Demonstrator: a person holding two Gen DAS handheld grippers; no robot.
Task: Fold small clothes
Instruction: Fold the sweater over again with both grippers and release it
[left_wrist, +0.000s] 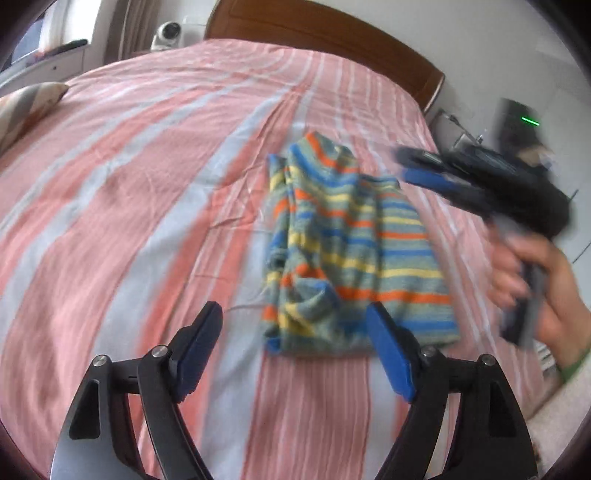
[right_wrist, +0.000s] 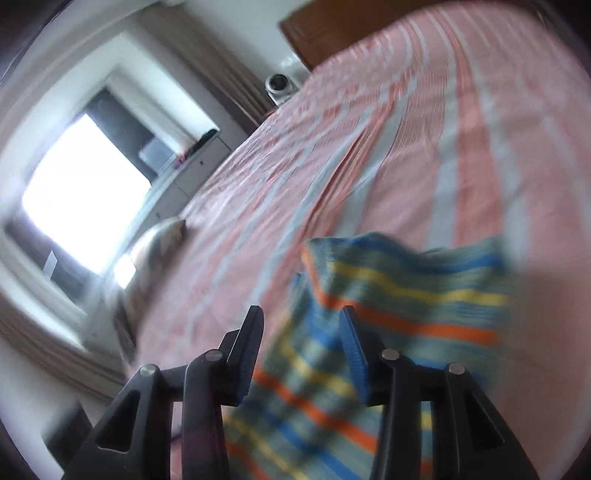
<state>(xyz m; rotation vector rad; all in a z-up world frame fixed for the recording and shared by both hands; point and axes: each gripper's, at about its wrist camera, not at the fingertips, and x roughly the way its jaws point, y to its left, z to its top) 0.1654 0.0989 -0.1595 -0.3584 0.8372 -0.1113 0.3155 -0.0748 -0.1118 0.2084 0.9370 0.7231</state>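
Observation:
A small knitted garment striped in grey-green, blue, yellow and orange lies folded on the pink and white striped bedsheet. My left gripper stands open just before its near edge, with nothing between the blue pads. In the left wrist view my right gripper is a blur over the garment's far right corner, held by a person's hand. In the right wrist view the right gripper is open above the garment. The cloth shows below the gap, and the pads are not pressing it.
A wooden headboard closes the far end of the bed. A striped pillow lies at the left edge. A white round device stands beside the headboard. Dark electronics with a green light sit right of the bed. A bright window shows left.

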